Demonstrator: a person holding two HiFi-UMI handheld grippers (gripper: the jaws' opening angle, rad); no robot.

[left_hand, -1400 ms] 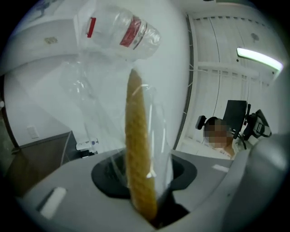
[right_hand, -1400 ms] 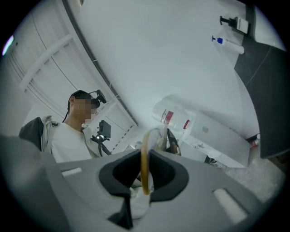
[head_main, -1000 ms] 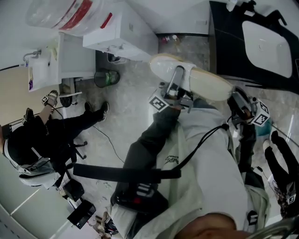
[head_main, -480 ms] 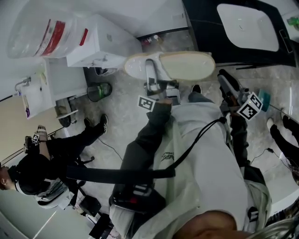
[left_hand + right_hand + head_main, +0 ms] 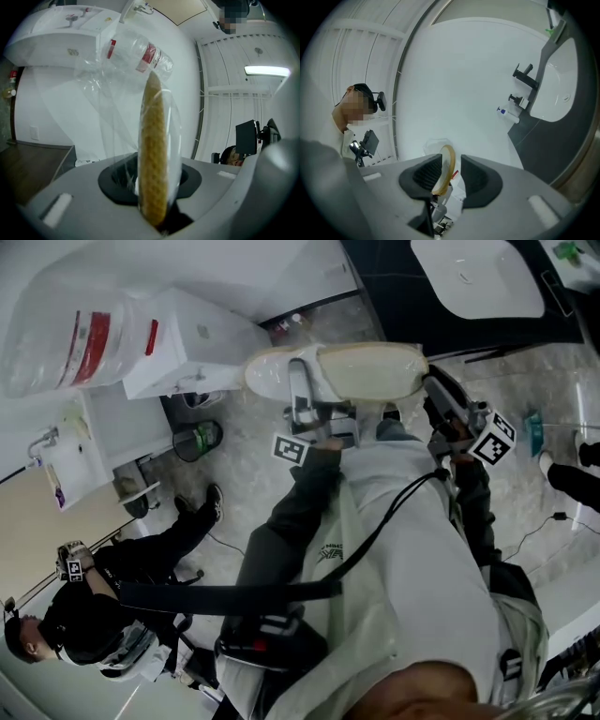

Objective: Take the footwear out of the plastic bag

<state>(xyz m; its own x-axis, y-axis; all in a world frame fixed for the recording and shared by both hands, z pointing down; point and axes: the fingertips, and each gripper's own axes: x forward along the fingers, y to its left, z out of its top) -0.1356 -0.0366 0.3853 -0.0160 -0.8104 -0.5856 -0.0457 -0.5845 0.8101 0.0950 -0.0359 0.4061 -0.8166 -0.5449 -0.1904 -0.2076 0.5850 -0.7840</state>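
The slipper [image 5: 337, 371] hangs in the air ahead of me, with film of the plastic bag [image 5: 176, 122] wrapped over its sole. My left gripper [image 5: 302, 395] pinches it through that film. The right gripper [image 5: 429, 385], at its right end, has just been opening, jaws spread around the tip. I think film trapped under the left pinch could tear. From the head view I can hardly see the bag.

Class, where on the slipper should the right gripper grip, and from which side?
Probably its right end in the head view, approached end-on. The left gripper clamps the slipper mid-length through the bag, and the jaws of the right gripper, just opening, straddle that end's thin edge.
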